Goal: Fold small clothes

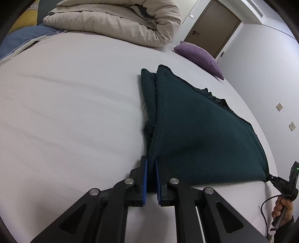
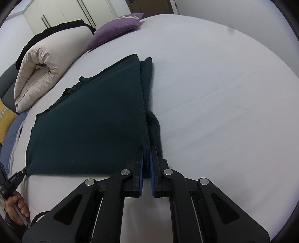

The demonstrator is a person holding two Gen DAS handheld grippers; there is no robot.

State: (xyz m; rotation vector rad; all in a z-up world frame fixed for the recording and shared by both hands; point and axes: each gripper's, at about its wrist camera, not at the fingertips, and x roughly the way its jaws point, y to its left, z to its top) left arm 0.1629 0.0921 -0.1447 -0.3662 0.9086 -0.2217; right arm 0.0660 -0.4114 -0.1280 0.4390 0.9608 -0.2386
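A dark green fleece garment [image 1: 196, 130] lies folded on the white bed sheet [image 1: 65, 112]. My left gripper [image 1: 151, 164] is shut on the garment's near left corner, its blue pads [image 1: 144, 179] pinching the doubled edge. In the right wrist view the same dark green garment [image 2: 89, 121] spreads to the left, and my right gripper [image 2: 147, 155] is shut on its near right corner. The held top layer is stretched taut between the two corners, a little above a lower layer. Each gripper's tip shows small at the other view's edge.
A rolled beige duvet [image 1: 115, 20] lies at the bed's far end, with a purple cushion [image 1: 200, 56] beside it and a blue pillow [image 1: 20, 37] at the left. A door [image 1: 213, 26] and wardrobe [image 2: 56, 11] stand behind. A hand [image 1: 284, 207] holds the other gripper's handle.
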